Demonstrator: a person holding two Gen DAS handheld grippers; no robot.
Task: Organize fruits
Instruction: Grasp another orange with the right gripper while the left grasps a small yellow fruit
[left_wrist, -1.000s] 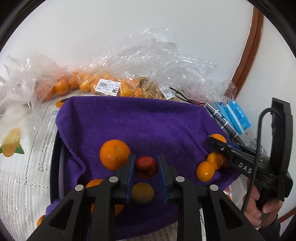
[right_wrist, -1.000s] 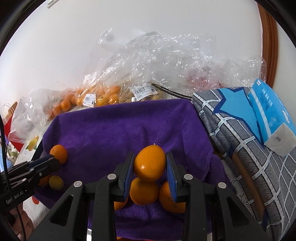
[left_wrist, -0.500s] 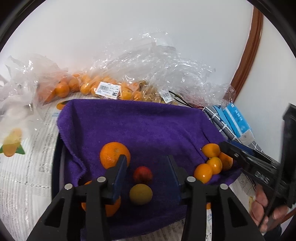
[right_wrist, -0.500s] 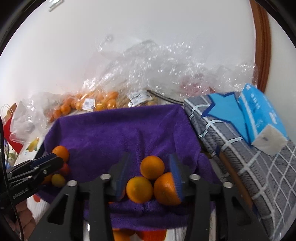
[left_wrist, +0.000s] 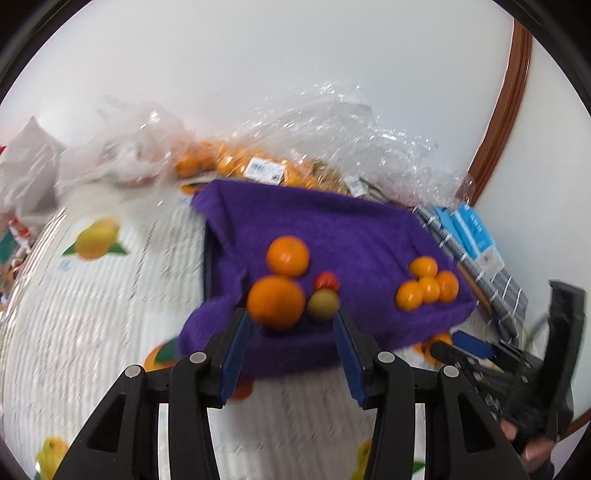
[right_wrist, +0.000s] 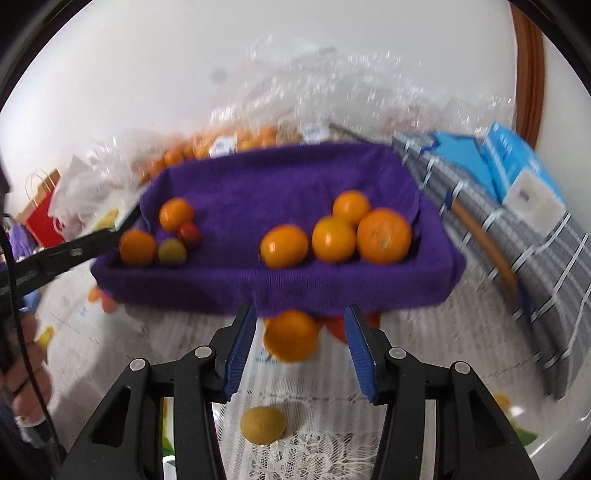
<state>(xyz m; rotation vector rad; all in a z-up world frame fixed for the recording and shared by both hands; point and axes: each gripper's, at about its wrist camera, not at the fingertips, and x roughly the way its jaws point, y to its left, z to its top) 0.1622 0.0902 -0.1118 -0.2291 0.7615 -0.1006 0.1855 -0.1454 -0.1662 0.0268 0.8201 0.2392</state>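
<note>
A purple towel (left_wrist: 332, 229) covers a tray and holds the sorted fruit. In the left wrist view, two oranges (left_wrist: 276, 301), a small red fruit (left_wrist: 326, 281) and a yellow-green fruit (left_wrist: 323, 303) sit at its left, and several small oranges (left_wrist: 428, 284) sit at its right. My left gripper (left_wrist: 291, 347) is open and empty, pulled back from the towel. My right gripper (right_wrist: 300, 341) is open, with an orange (right_wrist: 291, 335) on the table between its fingers. A brownish-green fruit (right_wrist: 263, 424) lies on the table below them. The towel (right_wrist: 280, 184) shows there too.
Clear plastic bags of oranges (left_wrist: 236, 162) line the wall behind the towel. A grey plaid cloth (right_wrist: 517, 240) and blue boxes (right_wrist: 517, 166) lie at the right. A fruit-print lace tablecloth (left_wrist: 92, 295) covers the table. A red paper bag (right_wrist: 42, 214) stands far left.
Both grippers let go of their fruit, opened wide and pulled back from the towel. The red fruit and the small orange now rest on the towel.
</note>
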